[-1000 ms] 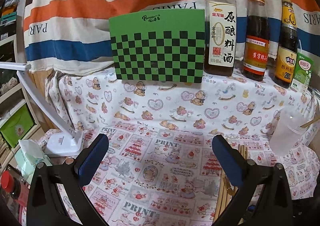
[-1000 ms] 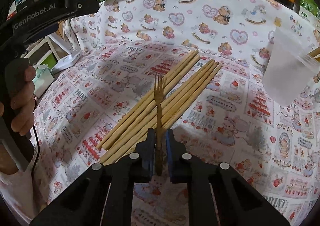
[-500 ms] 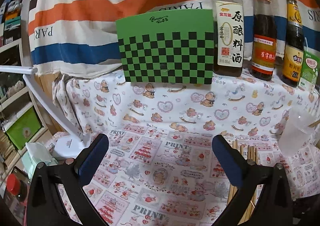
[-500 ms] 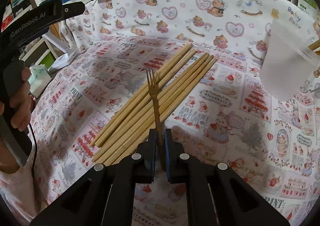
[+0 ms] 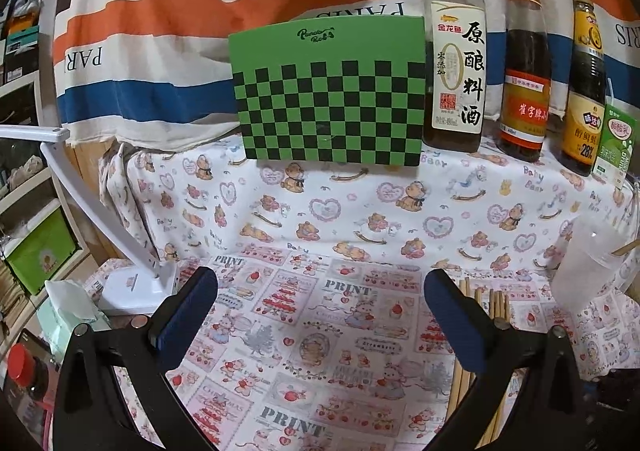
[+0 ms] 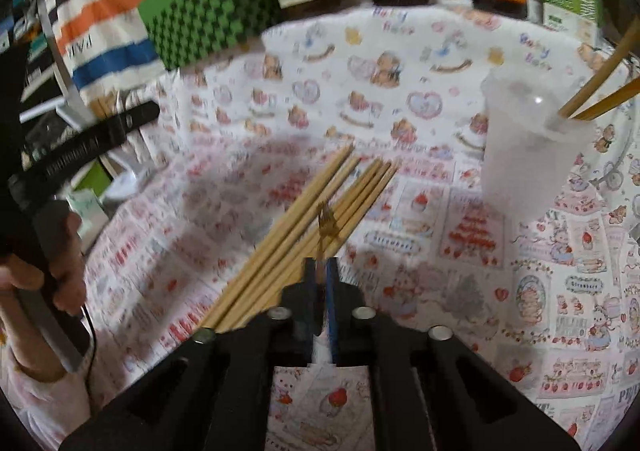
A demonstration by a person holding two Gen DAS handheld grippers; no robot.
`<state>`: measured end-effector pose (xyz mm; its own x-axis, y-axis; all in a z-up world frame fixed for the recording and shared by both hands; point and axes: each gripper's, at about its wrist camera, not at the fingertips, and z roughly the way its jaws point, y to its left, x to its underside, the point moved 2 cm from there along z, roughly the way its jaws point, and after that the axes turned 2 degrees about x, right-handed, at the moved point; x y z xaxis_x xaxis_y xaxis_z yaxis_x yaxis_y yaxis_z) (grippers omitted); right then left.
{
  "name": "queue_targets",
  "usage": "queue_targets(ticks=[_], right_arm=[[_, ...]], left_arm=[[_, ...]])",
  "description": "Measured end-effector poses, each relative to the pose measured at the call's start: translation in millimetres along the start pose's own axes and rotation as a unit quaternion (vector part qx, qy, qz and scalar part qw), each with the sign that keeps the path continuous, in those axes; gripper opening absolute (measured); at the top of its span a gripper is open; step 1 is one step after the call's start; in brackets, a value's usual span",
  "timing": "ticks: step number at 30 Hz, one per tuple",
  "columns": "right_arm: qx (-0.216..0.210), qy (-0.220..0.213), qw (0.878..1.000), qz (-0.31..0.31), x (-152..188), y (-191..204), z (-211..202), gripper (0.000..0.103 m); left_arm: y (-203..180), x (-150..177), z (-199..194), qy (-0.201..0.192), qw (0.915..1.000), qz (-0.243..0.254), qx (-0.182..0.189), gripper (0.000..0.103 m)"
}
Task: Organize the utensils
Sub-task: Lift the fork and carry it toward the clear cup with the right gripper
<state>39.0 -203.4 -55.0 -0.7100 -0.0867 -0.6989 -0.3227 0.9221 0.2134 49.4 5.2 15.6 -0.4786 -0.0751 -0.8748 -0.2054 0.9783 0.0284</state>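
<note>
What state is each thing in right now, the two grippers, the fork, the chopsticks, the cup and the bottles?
Right gripper: shut on the fork.
Fork: clamped by its handle, tines forward, above the chopsticks.
Loose chopsticks: lying flat in a bundle on the cloth.
Cup: upright, two chopsticks leaning out of it.
Left gripper: open, nothing between its fingers.
Three bottles: upright, capped, on the raised ledge.

Bare cloth (image 5: 320,331) ahead of my open left jaws, chopsticks (image 6: 304,219) on my right, cup (image 6: 528,155) beyond, bottles (image 5: 454,51) blocking the back.
</note>
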Motion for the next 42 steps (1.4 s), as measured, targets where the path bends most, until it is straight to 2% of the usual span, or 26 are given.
queue_targets(ticks=[3,10,16,19,21,23,29,32,34,39,42], right_arm=[[0.002,-0.020,1.000,0.000,-4,-2,-8,0.002],[0.002,0.000,1.000,0.012,-2,-10,4,0.002],[-0.021,0.029,0.999,0.022,0,-16,24,0.003],[-0.029,0.044,0.998,0.031,-4,-14,32,0.007],[-0.028,0.037,0.998,0.032,-8,-12,34,0.019],[-0.020,0.033,0.999,0.029,-11,-10,37,0.021],[-0.024,0.056,0.997,0.037,-7,-13,56,0.020],[-0.034,0.060,0.997,0.043,-6,-15,56,0.006],[-0.039,0.060,0.996,0.046,-5,-17,55,0.004],[-0.040,0.054,0.997,0.044,-2,-21,42,0.004],[-0.007,0.089,0.995,0.050,3,-29,37,0.004]], left_arm=[[0,0,0,0.000,1.0000,0.001,0.000,0.102],[-1,0,0,0.000,1.0000,0.002,0.001,0.102],[-1,1,3,0.001,1.0000,0.003,-0.006,0.102],[2,2,9,0.007,0.9999,-0.011,-0.008,0.102],[4,3,13,0.014,0.9998,-0.017,0.005,0.102],[4,5,18,0.021,0.9996,-0.015,0.012,0.102],[-6,13,34,0.063,0.9969,-0.002,0.048,0.102],[-17,18,39,0.085,0.9940,0.013,0.067,0.102],[-24,22,41,0.095,0.9926,0.025,0.072,0.102],[-34,25,41,0.101,0.9909,0.033,0.083,0.102],[-34,24,38,0.097,0.9913,0.031,0.084,0.102]])
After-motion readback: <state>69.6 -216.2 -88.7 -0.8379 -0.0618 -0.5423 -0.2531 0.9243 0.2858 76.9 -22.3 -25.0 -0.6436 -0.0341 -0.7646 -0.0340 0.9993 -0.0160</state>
